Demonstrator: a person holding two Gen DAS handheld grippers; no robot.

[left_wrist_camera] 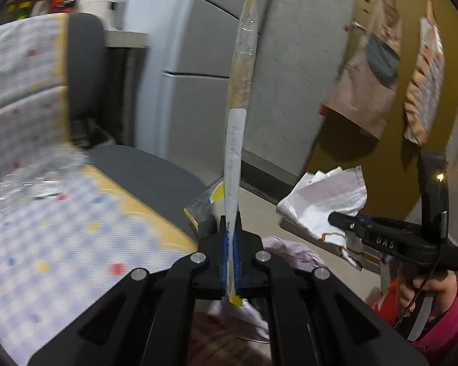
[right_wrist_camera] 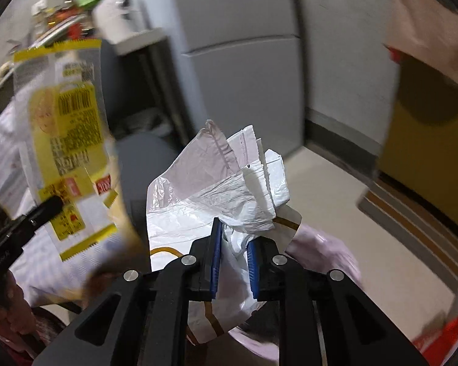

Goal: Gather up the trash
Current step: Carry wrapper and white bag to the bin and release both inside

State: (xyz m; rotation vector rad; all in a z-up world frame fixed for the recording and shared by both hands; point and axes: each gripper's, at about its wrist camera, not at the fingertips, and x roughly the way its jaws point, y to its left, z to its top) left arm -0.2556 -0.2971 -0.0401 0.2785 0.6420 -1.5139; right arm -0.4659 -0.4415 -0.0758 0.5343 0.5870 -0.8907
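Note:
My left gripper (left_wrist_camera: 231, 222) is shut on a long flat snack wrapper (left_wrist_camera: 239, 91), seen edge-on and standing straight up from the blue pads. In the right wrist view the same wrapper (right_wrist_camera: 73, 140) shows its yellow printed face, pinched at its lower part by the left gripper (right_wrist_camera: 53, 204). My right gripper (right_wrist_camera: 233, 235) is shut on a crumpled white plastic wad (right_wrist_camera: 216, 189) with a thin brown line on it. That wad (left_wrist_camera: 323, 192) also appears at the right of the left wrist view, in the right gripper (left_wrist_camera: 336, 218). A hand in a pink sleeve (left_wrist_camera: 427, 286) holds that gripper.
A pale pink bin liner (right_wrist_camera: 323, 253) bulges just beyond and below both grippers. To the left is a table with a chequered cloth (left_wrist_camera: 45, 228), with clear plastic (left_wrist_camera: 36, 180) on it and a grey chair (left_wrist_camera: 143, 170) beside it. A grey fridge (left_wrist_camera: 204, 45) and a yellow wall (left_wrist_camera: 329, 158) stand ahead.

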